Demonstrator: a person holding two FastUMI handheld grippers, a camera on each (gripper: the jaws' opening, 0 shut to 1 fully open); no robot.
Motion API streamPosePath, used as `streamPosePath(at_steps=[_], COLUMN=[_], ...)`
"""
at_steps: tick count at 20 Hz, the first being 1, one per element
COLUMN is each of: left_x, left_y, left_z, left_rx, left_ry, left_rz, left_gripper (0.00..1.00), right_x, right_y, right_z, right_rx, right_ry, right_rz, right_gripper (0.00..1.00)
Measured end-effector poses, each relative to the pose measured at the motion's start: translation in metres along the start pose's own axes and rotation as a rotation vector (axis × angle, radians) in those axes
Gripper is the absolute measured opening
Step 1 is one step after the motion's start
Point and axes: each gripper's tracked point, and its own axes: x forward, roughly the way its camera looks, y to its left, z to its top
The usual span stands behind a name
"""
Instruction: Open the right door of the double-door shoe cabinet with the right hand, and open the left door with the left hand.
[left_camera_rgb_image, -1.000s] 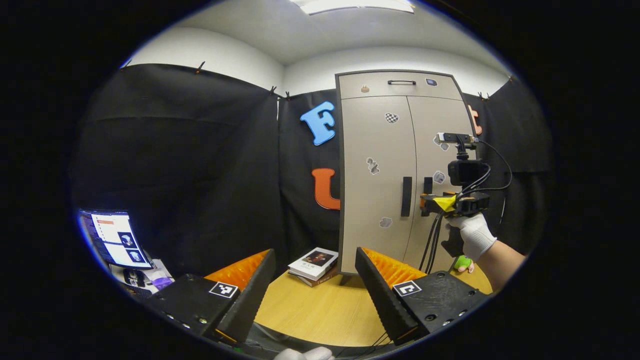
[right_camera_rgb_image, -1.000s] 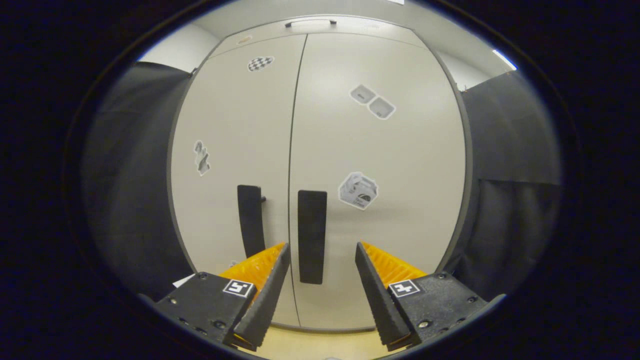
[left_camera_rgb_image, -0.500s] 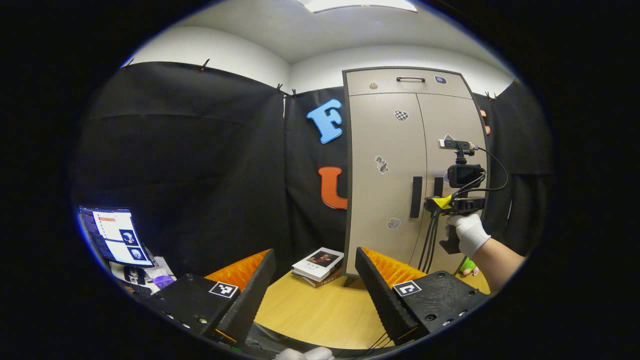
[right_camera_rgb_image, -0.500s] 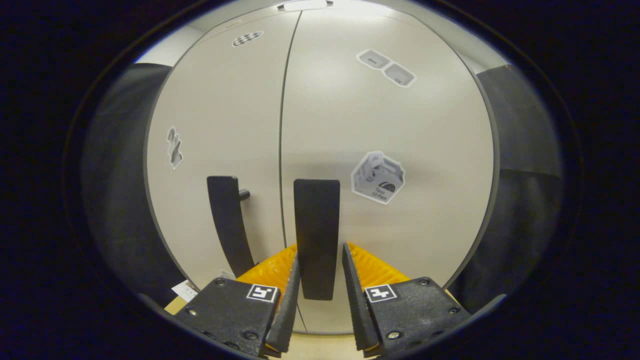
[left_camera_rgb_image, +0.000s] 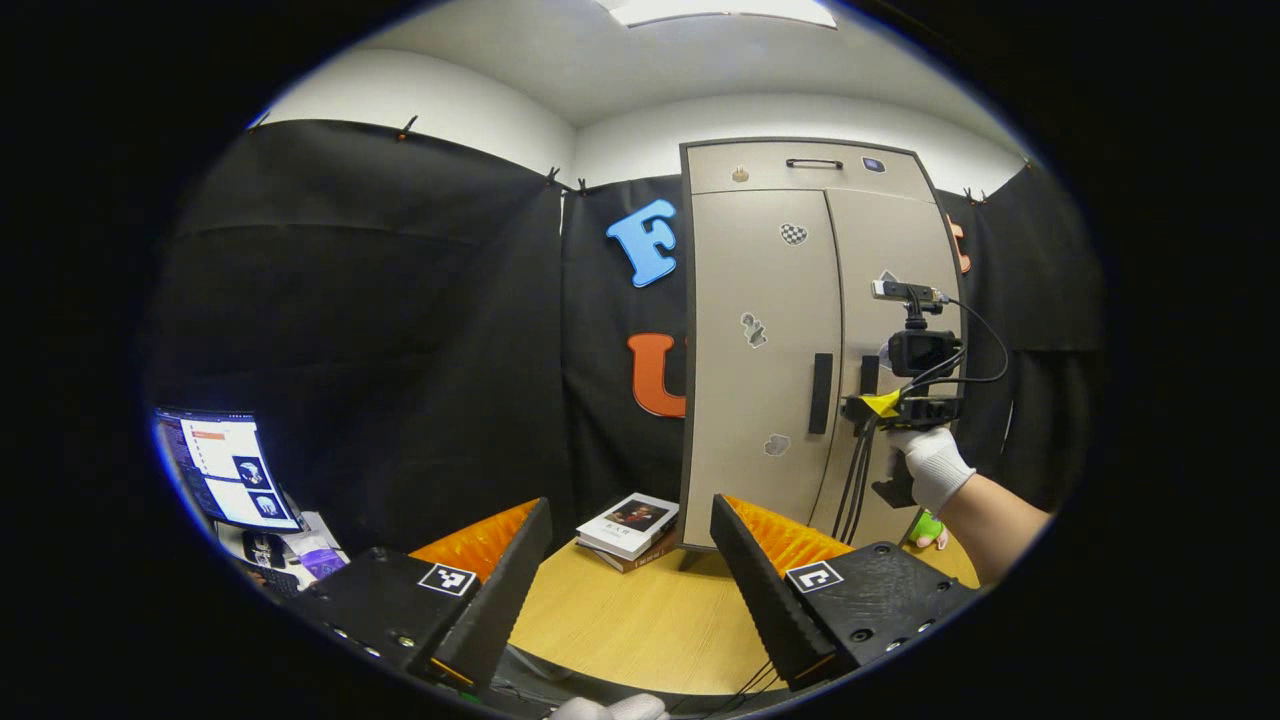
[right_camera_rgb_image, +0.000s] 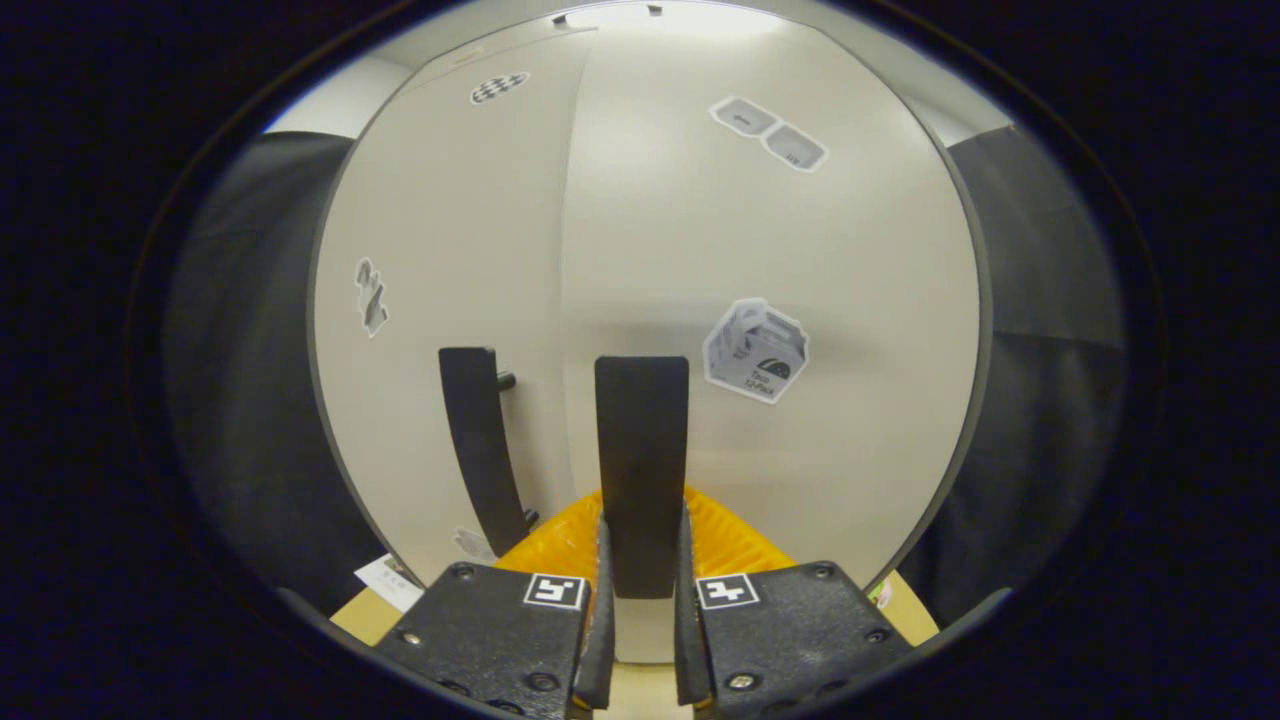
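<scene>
- One tall beige double-door shoe cabinet (left_camera_rgb_image: 800, 340) with a dark frame stands on the far side of a light wooden table (left_camera_rgb_image: 630, 620), against the black cloth wall.
- It has two doors: the left door (right_camera_rgb_image: 450, 300) and the right door (right_camera_rgb_image: 800, 260), both lying flush, not yet swung out.
- Each door carries one flat black vertical handle: the left handle (right_camera_rgb_image: 478, 440) and the right handle (right_camera_rgb_image: 641, 450), side by side at the centre seam.
- Above the doors runs one drawer front (left_camera_rgb_image: 800, 166) with one slim black pull.
- Stickers in the right gripper view: one chequered, one dark figure and one pale patch low down on the left door; two grey tags and one box picture on the right door. Their print is too small to read.
- The right gripper (right_camera_rgb_image: 640, 590) is clenched on the right handle, both black-and-orange fingers pressed to its lower end.
- In the left gripper view that same tool (left_camera_rgb_image: 905, 400) sits at the cabinet front, held by one white-gloved hand (left_camera_rgb_image: 930, 465), with black cables hanging below.
- The left gripper (left_camera_rgb_image: 630, 560) hangs released over the table, well apart from the cabinet, its two fingers spread wide.
- One small stack of books (left_camera_rgb_image: 627, 528) lies by the cabinet's left foot; the cover text is illegible.
- One lit laptop screen (left_camera_rgb_image: 225, 470) sits at far left.
- One small green object (left_camera_rgb_image: 925, 527) lies near the cabinet's right foot.
</scene>
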Motion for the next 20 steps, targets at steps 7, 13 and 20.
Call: streamPosePath(at_steps=[7, 13, 20], left_x=[-0.020, -0.042, -0.057], left_y=[-0.008, -0.017, -0.039], left_z=[-0.001, -0.004, -0.006], left_rx=[-0.001, 0.004, 0.004], left_ry=[-0.017, -0.021, -0.021], left_rz=[-0.086, -0.173, -0.268], left_gripper=[0.96, 0.96, 0.97], right_x=[-0.071, -0.130, -0.173], right_y=[-0.022, -0.062, -0.115], right_z=[-0.012, -0.020, -0.023], right_rx=[-0.003, 0.005, 0.003], right_ry=[-0.009, -0.013, -0.018], right_rz=[0.028, -0.009, -0.068], right_gripper=[0.24, 0.20, 0.13])
